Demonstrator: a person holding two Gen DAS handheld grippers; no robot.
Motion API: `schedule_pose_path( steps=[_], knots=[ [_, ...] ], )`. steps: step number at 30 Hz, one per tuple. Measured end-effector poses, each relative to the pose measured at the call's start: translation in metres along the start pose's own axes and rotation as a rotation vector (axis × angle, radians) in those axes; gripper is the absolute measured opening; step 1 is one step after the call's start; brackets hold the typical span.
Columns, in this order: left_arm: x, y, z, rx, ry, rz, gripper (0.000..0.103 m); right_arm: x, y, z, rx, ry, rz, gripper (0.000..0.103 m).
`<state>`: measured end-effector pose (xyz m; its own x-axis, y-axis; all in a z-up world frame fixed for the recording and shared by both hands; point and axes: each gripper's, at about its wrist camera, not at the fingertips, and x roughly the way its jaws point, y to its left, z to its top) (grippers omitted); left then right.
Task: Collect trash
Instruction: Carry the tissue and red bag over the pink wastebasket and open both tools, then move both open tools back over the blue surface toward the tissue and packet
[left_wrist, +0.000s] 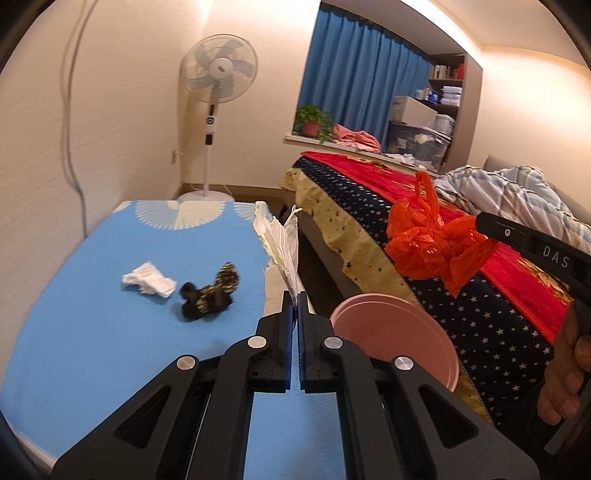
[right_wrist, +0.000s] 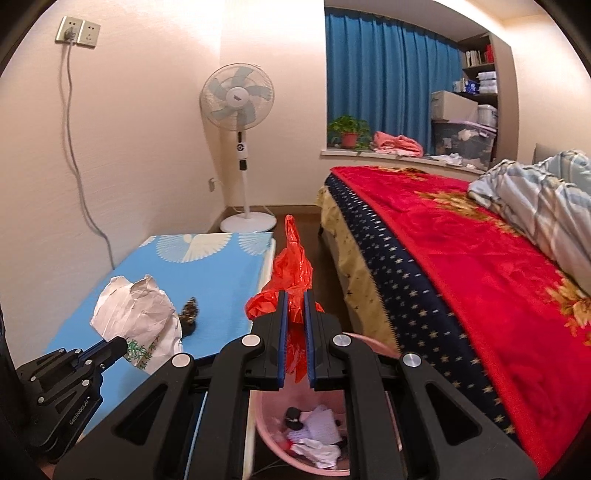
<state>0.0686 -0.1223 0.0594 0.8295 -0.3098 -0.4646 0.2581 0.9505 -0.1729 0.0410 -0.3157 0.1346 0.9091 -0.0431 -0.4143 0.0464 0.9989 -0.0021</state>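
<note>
From the left wrist view, the left gripper was pinched nearly closed on a crumpled white paper that stood up from its tips, long axis pointing away along the fingers. The pink bin sat just to its right and below, on the floor between the tabletop and the bed. Two scraps lay on the tabletop to the left: a white tissue and a dark patterned wrapper, near each other. From the right wrist view, the right gripper held a narrow gap clamped on a red plastic bag, and the bin, already holding trash, lay directly beneath its fingers. The right gripper looked nearer to a drop; the left would need to shift right over the rim
</note>
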Motion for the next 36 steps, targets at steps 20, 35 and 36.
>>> schedule_pose_path(
  steps=[20, 35, 36],
  knots=[
    [0.060, -0.070, 0.008, 0.070, 0.057, -0.152, 0.002, 0.036, -0.058, -0.011, 0.074, 0.136, -0.076, 0.008],
    [0.081, -0.087, -0.009, 0.098, 0.124, -0.191, 0.031, 0.046, -0.079, -0.020, 0.146, 0.167, -0.151, 0.054],
    [0.079, -0.084, -0.011, 0.094, 0.125, -0.185, 0.031, 0.045, -0.079, -0.019, 0.148, 0.164, -0.152, 0.054]
  ],
)
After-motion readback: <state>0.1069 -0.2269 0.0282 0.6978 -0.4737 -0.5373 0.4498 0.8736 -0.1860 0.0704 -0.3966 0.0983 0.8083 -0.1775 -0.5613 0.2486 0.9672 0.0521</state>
